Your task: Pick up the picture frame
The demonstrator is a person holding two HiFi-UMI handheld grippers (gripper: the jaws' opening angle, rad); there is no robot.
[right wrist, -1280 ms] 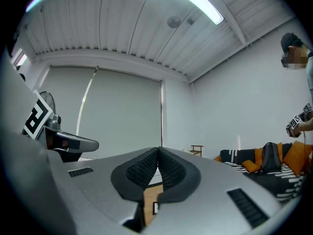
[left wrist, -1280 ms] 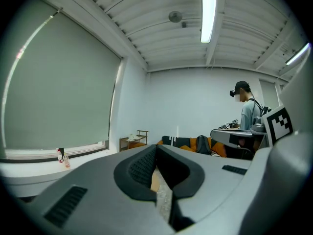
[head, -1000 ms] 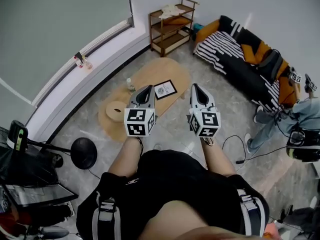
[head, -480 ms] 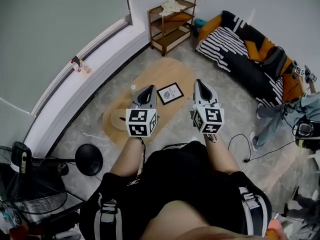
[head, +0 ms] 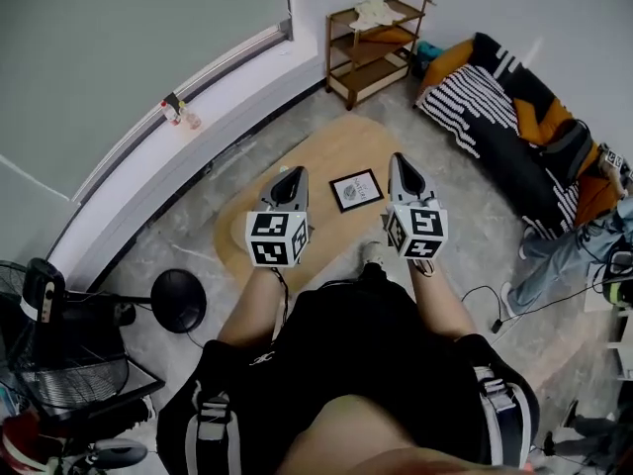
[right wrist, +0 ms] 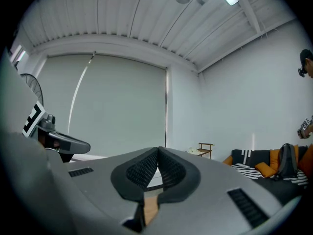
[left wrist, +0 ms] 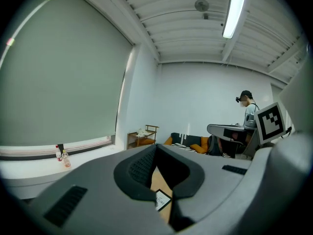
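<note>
The left hand-held gripper point(head: 293, 173) and right hand-held gripper point(head: 398, 160) both have their jaws pressed together, holding nothing. The picture frame point(head: 356, 189) lies flat on the wooden bench point(head: 321, 151), between their tips and nearer the right one.

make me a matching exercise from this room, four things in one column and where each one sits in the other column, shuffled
Things
1. black rectangular picture frame
2. brown open wooden shelf unit
3. two small bottles
4. black-and-white striped sofa with orange cushions

Places
a. on the white window ledge
b. along the wall at the head view's right
c. flat on the oval light-wood table
d. in the far corner, beyond the table

Pairs: 1-c, 2-d, 3-a, 4-b
</note>
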